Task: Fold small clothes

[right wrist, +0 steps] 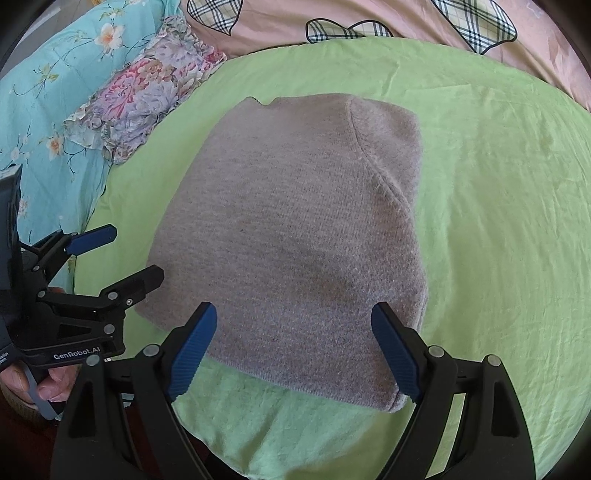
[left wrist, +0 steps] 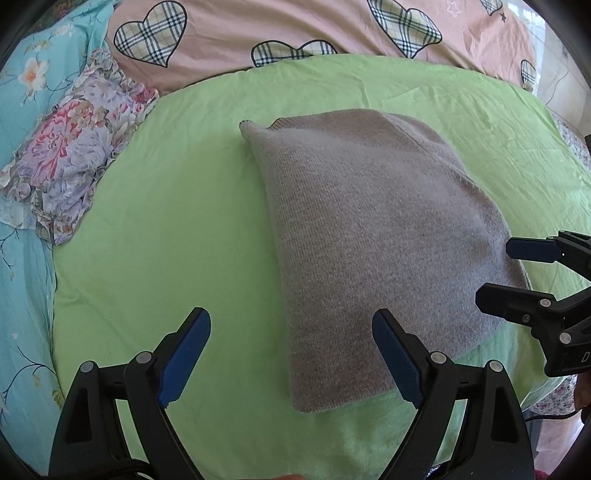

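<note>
While both grippers' fingers gape wide over folded grey knit (left wrist: 373, 236), only right wrist view shows hand (right wrist: 40, 384)

A light green sheet (left wrist: 177, 206) covers the working surface, creased in places; along its far edge lies a pink cover (left wrist: 236, 33) printed with plaid hearts; at its left edge spreads a turquoise floral quilt (left wrist: 26, 110); a ruffled purple-and-pink floral cloth (left wrist: 74, 155) sits bunched at the far-left corner; daylight falls bright from the far right, where pale floor (left wrist: 557, 70) shows
</note>
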Available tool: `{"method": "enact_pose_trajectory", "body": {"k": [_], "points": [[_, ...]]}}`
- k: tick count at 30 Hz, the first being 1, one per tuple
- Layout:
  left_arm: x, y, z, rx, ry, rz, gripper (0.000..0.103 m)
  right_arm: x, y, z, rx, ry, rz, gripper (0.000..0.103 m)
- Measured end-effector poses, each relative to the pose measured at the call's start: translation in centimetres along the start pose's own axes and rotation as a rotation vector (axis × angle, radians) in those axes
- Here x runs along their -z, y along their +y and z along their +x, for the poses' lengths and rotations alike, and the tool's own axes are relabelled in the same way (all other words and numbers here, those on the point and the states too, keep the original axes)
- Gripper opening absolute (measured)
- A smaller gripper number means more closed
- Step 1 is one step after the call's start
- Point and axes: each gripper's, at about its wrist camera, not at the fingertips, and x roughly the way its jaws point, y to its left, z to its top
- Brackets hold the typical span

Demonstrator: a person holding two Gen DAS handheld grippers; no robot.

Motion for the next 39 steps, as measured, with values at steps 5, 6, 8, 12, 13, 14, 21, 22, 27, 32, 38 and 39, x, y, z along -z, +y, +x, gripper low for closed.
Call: {"method": "enact_pose_trajectory", "body": {"k": [5,6,8,12,13,14,21,22,27,32,38,39], "points": [[-0.7,0.2,0.1,-0.004,-0.003,-0.014,0.090,-1.1,-0.3,-0.1,0.002,-0.009,-0.006,0.086],[-0.8,0.3,0.2,-0.003,-0.004,-0.016,0.090,-1.2,-0.4,-0.2,0.003,-0.013,-0.005,0.086],[-1.0,0.4,0.2,-0.002,-0.004,-0.023,0.090,-1.5,-0.5,-0.3,0.002,-0.019,-0.002,0.086],[-1.3,0.5,0.2,0.002,-0.005,-0.024,0.090,-1.9,-0.7,-0.2,0.003,-0.019,0.000,0.086],[-1.3,0.5,0.2,0.000,-0.006,-0.023,0.090,-1.9,-0.6,-0.2,0.003,-0.018,0.000,0.086],[-1.3,0.5,0.2,0.000,-0.008,-0.023,0.090,-1.9,-0.6,-0.3,0.001,-0.018,-0.001,0.086],[-1.2,0.3,0.2,0.000,-0.008,-0.021,0.090,-1.8,-0.5,-0.2,0.000,-0.014,-0.006,0.086],[-1.2,0.3,0.2,0.001,-0.007,-0.020,0.090,-1.8,-0.5,-0.2,0.000,-0.014,-0.005,0.086],[-1.1,0.3,0.2,0.006,-0.007,-0.019,0.091,-1.8,-0.5,-0.1,0.000,-0.014,-0.007,0.086],[-1.2,0.4,0.2,0.007,-0.008,-0.018,0.091,-1.8,-0.5,-0.1,0.001,-0.013,-0.007,0.086],[-1.1,0.3,0.0,0.012,-0.011,-0.017,0.091,-1.8,-0.5,-0.1,0.002,-0.011,-0.006,0.086],[-1.1,0.3,0.0,0.012,-0.013,-0.016,0.091,-1.7,-0.5,-0.1,0.001,-0.011,-0.006,0.086]]}}
